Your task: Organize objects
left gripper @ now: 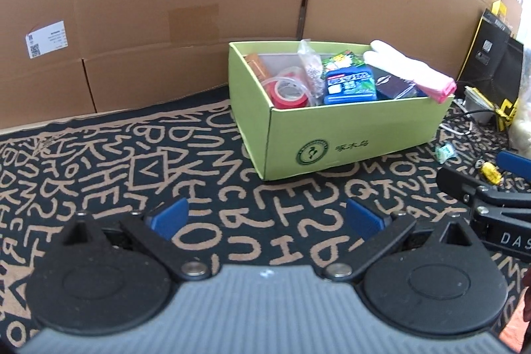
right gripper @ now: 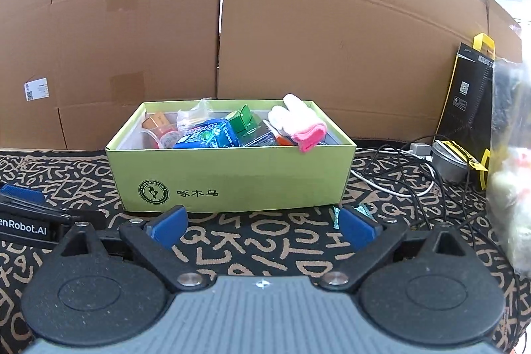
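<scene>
A black cloth printed with tan letter-like shapes [left gripper: 99, 161] covers the bench, and a wall of large brown corrugated cardboard boxes [left gripper: 149, 5] closes off the back of the scene. A white shipping label [left gripper: 46, 38] is stuck to the leftmost carton.

The left tool [left gripper: 267, 218] hangs low over the cloth and tilts down toward it. Its blue-padded fingers [left gripper: 169, 216] stand wide apart with only patterned cloth between them, so it holds nothing.

Ahead of both tools, against the cartons, sits a light green cardboard box with a round dark green logo [right gripper: 232, 178]. Inside it, from left to right, lie an orange carton [right gripper: 156, 121], a roll of red tape [left gripper: 288, 95], a clear plastic bag [left gripper: 308, 62], a blue packet [right gripper: 209, 138], a green packet [right gripper: 244, 118] and a white glove with a pink cuff [right gripper: 298, 121] that hangs over the front rim.

The right tool [right gripper: 262, 224] points almost level at the front wall of the green box. Its jaws are spread to their widest and grip nothing. A small green wrapped piece [left gripper: 444, 153] lies on the cloth just beside its right-hand finger, and a small yellow item [left gripper: 489, 173] lies near it.

Further right, white and black cables [right gripper: 398, 175] run across the cloth to a grey round container [right gripper: 448, 161]. A black flat package with yellow trim [right gripper: 471, 102] leans on the cartons there.
</scene>
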Available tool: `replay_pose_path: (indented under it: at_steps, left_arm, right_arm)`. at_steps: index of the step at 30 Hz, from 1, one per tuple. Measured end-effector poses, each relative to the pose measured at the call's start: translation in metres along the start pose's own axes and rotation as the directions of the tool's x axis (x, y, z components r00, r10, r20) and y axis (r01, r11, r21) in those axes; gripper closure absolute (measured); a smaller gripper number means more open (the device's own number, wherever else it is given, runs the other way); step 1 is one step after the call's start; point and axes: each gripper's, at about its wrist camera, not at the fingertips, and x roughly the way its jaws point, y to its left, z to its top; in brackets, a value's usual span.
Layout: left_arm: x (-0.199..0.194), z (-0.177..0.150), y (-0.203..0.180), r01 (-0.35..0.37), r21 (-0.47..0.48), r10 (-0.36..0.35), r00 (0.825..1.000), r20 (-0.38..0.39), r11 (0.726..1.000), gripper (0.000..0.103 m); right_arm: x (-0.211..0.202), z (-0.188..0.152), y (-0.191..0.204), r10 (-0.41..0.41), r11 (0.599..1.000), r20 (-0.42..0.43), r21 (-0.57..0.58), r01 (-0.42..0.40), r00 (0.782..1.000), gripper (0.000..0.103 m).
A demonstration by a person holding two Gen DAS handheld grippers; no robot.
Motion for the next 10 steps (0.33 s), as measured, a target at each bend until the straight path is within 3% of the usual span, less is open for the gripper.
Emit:
replay_pose_path:
  at_steps: [10]
  left_arm:
    - [0.0044, -0.0035, 0.0023, -0.002, 0.008, 0.002, 1.0, -0.012, 1.0, 0.0]
  right_arm:
    - [0.0091, -0.0051, 0.0007, 0.001, 1.0, -0.027, 0.008, -0.001, 1.0, 0.003]
